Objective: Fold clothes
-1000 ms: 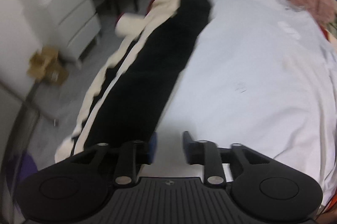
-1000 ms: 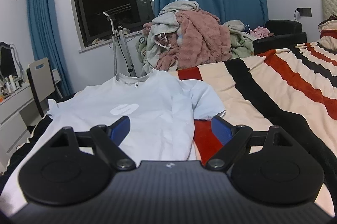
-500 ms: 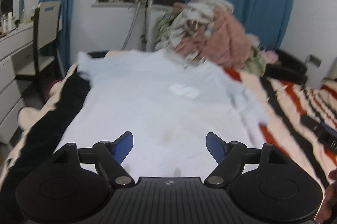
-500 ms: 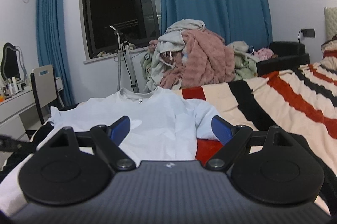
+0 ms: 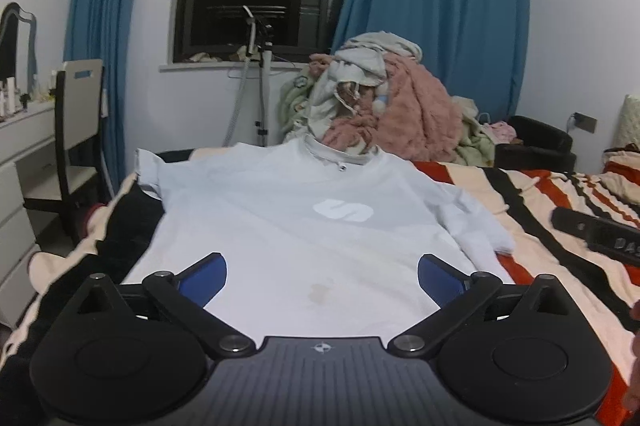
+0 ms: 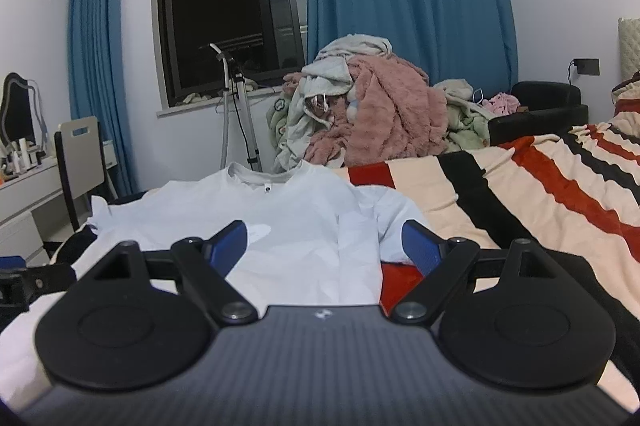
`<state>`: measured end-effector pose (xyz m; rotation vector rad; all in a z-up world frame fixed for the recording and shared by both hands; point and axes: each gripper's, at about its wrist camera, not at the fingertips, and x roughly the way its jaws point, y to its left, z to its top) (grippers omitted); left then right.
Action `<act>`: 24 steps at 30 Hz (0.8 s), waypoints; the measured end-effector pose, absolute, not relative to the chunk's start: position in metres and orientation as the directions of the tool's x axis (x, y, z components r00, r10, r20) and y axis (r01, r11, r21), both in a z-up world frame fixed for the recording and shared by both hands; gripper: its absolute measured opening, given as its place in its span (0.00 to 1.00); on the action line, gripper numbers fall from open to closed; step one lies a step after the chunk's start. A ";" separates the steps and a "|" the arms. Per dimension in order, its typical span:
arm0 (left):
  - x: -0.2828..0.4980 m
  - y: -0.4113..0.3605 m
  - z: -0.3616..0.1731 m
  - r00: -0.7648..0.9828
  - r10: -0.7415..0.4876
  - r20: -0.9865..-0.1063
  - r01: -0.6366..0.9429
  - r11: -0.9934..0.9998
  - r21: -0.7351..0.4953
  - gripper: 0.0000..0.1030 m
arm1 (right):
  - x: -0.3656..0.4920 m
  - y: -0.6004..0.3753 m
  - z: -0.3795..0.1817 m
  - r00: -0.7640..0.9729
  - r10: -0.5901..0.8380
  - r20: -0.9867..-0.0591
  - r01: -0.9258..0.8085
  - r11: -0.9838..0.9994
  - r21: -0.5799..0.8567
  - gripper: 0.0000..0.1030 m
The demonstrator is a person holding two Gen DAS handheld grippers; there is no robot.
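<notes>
Both tools hover over the hem end of the white t-shirt (image 5: 280, 226), nothing pinched. Left tool (image 5: 322, 276): jaws opening, already spread wide, only bare shirt fabric seen between the blue pads, no contact. Right tool (image 6: 324, 246): spread, empty, sitting over the shirt's right side edge where it meets the striped blanket (image 6: 540, 194).

Step in hand, as I read it: set up the first fold grab. To do it well:
- Drop each tool onto a hem corner, not mid-panel; the left is centred over the body now and looks like it needs to shift out toward its own side.
- Pinch one shirt only, keep the blanket out of the pads.
- Lift both corners evenly so the panel stays flat.

Layout, near to far: hem directly under the tools, faint stain (image 5: 320, 294) just ahead of the left tool, logo (image 5: 344, 210) mid-chest, sleeves out to both sides, right sleeve (image 5: 476, 222) a bit bunched, collar (image 5: 340, 158) at the far end of the bed. Shirt lies front up and mostly flat. Beyond it, the unfolded clothes pile (image 5: 384, 106) by the window.
</notes>
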<state>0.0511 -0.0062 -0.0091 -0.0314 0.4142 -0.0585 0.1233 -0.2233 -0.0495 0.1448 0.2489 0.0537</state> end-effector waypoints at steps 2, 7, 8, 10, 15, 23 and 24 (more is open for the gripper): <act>0.047 -0.009 -0.012 0.919 -0.068 -0.388 0.063 0.998 -0.025 1.00 | 0.124 -0.224 -0.051 0.965 0.071 -0.251 -0.033 0.988 0.154 0.83; 0.040 -0.012 -0.018 0.919 -0.080 -0.385 0.087 0.996 0.002 1.00 | 0.124 -0.225 -0.050 0.964 0.073 -0.256 -0.030 0.985 0.169 0.83; 0.039 -0.012 -0.019 0.918 -0.078 -0.389 0.084 0.996 -0.001 1.00 | 0.124 -0.225 -0.049 0.964 0.073 -0.254 -0.030 0.985 0.169 0.83; 0.039 -0.010 -0.021 0.914 -0.071 -0.399 0.074 0.997 -0.009 1.00 | 0.124 -0.225 -0.048 0.966 0.071 -0.250 -0.029 0.985 0.168 0.83; 0.042 0.002 -0.024 0.901 -0.061 -0.429 0.044 0.998 -0.050 1.00 | 0.133 -0.233 -0.047 0.968 0.050 -0.245 -0.002 0.982 0.189 0.83; 0.046 0.003 -0.029 0.896 -0.033 -0.442 0.020 0.999 -0.034 1.00 | 0.181 -0.257 -0.058 0.954 0.031 -0.300 0.055 0.960 0.275 0.83; 0.047 0.003 -0.030 0.894 -0.030 -0.447 0.017 0.999 -0.033 1.00 | 0.189 -0.262 -0.060 0.951 0.030 -0.307 0.059 0.959 0.278 0.83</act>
